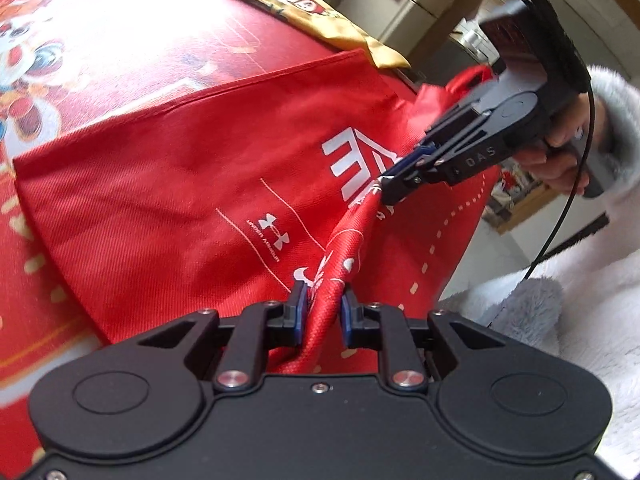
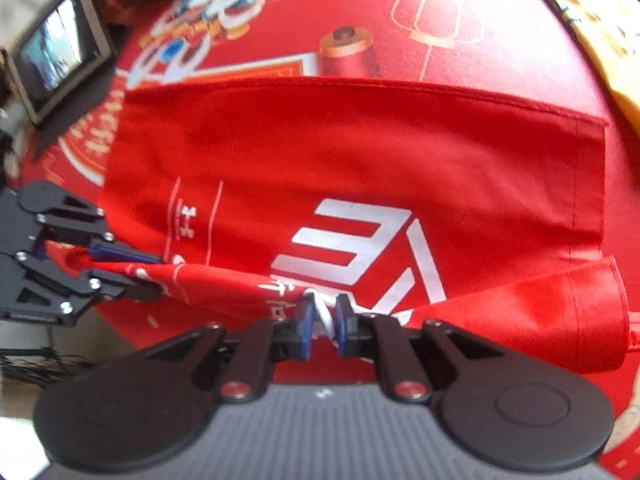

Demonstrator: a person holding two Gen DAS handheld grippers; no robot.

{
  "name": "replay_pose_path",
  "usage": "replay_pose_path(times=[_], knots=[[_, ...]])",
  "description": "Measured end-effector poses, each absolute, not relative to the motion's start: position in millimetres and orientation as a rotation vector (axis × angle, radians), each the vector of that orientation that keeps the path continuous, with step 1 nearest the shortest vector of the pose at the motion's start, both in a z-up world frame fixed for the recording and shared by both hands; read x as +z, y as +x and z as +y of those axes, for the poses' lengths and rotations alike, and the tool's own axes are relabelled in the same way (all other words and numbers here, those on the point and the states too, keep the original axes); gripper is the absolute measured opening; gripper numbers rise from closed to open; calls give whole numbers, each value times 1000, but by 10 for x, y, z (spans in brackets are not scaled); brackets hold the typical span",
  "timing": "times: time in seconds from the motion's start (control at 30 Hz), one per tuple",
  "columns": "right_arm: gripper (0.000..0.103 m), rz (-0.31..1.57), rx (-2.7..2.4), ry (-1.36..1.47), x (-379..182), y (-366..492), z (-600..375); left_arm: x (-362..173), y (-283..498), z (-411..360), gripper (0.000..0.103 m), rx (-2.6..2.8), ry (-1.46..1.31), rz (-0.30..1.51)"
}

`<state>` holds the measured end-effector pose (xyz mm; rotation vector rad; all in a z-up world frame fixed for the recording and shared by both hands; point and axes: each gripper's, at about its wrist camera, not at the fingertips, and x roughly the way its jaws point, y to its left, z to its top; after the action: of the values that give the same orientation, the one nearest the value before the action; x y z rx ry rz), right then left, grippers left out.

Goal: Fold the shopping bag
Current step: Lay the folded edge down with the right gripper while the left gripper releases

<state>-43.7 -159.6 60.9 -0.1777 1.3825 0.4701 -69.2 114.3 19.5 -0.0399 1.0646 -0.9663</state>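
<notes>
A red shopping bag [image 1: 168,184] with white logos lies on the red printed tablecloth [image 1: 120,40]; it also shows in the right wrist view [image 2: 360,160]. Its near edge is bunched into a rope-like fold [image 1: 344,248] stretched between both grippers. My left gripper [image 1: 324,300] is shut on one end of this fold; it also shows at the left of the right wrist view [image 2: 156,276]. My right gripper [image 2: 322,316] is shut on the other end, and shows in the left wrist view [image 1: 394,184]. The held edge is lifted a little above the bag.
A yellow printed bag [image 1: 304,4] lies at the table's far side, also in the right wrist view [image 2: 608,40]. A small monitor [image 2: 60,52] stands at the table's left corner. The table edge [image 1: 460,264] runs near the grippers. Cabinets [image 1: 432,0] stand behind.
</notes>
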Motion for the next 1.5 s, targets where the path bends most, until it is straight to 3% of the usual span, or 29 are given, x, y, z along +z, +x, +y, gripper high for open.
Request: replay_pose_path(times=[0.23,0.47,0.6,0.93,1.23,1.27,1.3,1.33,1.37,1.5], knots=[[15,1414,344,-404,606,-465,-1153,151,-706,1162,19,-993,-37,1035],[15,1516,295,-380,549,-313,-1154,119,-810,1174,21,-973,-48,955],[15,1530,301,-399,521,-303,-1167,185,-1001,1093,30,-917,47,835],[15,1540,341,-359,458,-297,-1376,513,-1657,1042,26,-811,279,518],[15,1514,381,-382,389,-356,-1471,337,-1838,475,23,-813,614,380],[15,1513,385,-382,382,-366,-1482,349,-1841,487,25,-808,642,349],[15,1511,389,-383,379,-378,-1484,358,-1846,508,33,-804,666,328],[15,1509,393,-384,380,-389,-1475,365,-1853,543,46,-801,683,323],[15,1506,398,-387,372,-393,-1483,369,-1861,593,67,-803,701,318],[15,1504,419,-387,336,-403,-1549,345,-1844,872,67,-855,730,314]])
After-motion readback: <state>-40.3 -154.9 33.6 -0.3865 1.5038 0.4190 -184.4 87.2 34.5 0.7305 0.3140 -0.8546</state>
